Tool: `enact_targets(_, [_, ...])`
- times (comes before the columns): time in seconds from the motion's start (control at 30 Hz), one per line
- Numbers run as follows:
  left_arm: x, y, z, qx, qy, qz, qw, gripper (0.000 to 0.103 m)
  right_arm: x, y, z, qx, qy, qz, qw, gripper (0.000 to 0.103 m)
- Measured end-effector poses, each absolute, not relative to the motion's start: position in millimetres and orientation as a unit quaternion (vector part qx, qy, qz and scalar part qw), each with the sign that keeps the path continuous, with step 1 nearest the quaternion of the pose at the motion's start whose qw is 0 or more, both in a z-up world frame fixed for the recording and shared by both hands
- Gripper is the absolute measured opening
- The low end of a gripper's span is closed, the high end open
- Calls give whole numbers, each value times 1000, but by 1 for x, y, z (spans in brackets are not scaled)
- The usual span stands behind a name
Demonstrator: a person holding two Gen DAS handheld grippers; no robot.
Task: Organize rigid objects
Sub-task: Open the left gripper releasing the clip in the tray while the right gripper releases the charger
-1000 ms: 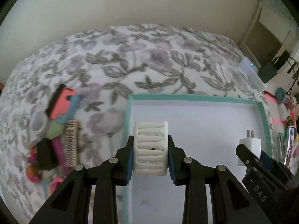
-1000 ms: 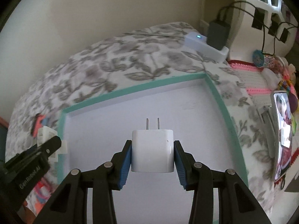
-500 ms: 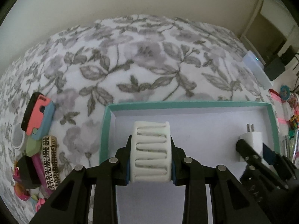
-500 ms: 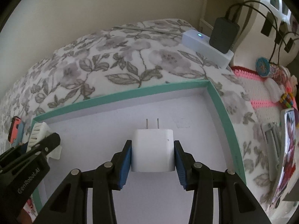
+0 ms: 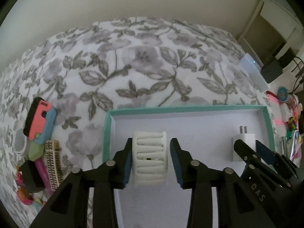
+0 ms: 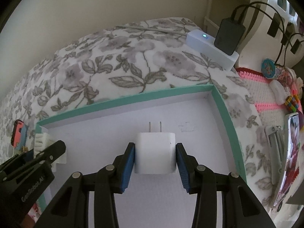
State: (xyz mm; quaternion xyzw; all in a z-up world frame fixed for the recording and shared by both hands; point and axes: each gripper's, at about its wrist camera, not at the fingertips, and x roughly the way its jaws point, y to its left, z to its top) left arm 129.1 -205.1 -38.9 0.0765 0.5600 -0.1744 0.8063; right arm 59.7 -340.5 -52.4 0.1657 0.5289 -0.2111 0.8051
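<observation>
- While the left wrist view looks down into the teal-rimmed box (image 5: 182,108), the left gripper (image 5: 151,160) stands parted around a white slotted clip (image 5: 149,160): its blue pads (image 5: 127,164) flank the piece, a clear gap on the right side and, at most, light contact on the left, so it grips nothing firmly.
- That clip lies on the box's white floor near the wall at 9 o'clock; the white plug adapter (image 5: 242,144) sits toward 3 o'clock, partly hidden by the right gripper (image 5: 254,148).
- Outside the box, at 9 o'clock on the floral bedspread (image 5: 136,62), waits a heap of small items, a pink-and-blue case (image 5: 40,121) among them.
- From the right wrist view, the right gripper (image 6: 155,156) has its pads right against the adapter (image 6: 154,154), prongs pointing to 12 o'clock; whether it clamps or merely touches, I cannot tell.
- At 9 o'clock in this view the left gripper (image 6: 42,153) hides most of the clip (image 6: 40,140).
- Likely trouble: if the left tool withdraws askew, the near-touching pad could drag the clip along or tip it.
- Lifting the right tool before it opens fully would probably carry the adapter back out.
- With both tools crowded inside one shallow box on soft bedding, a bump against the rim could shift the box and its contents.
</observation>
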Motion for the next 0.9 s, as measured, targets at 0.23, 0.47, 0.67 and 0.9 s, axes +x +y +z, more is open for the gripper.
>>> enact_targets(0.23, [130,-199,-14,77,534,-171,825,55,60,-342,-24,165,511,-213,816,52])
enact_targets(0.47, [136,-185,3,63,521,-148,838,60,57,-343,2,166,490,-218,827,58])
enact_targets(0.67, [141,-168,11,51,513,-127,847,67,54,-343,19,164,471,-220,839,68])
enact_targets(0.9, [145,-155,12,46,512,-108,851,85,58,-337,13,162,477,-212,837,79])
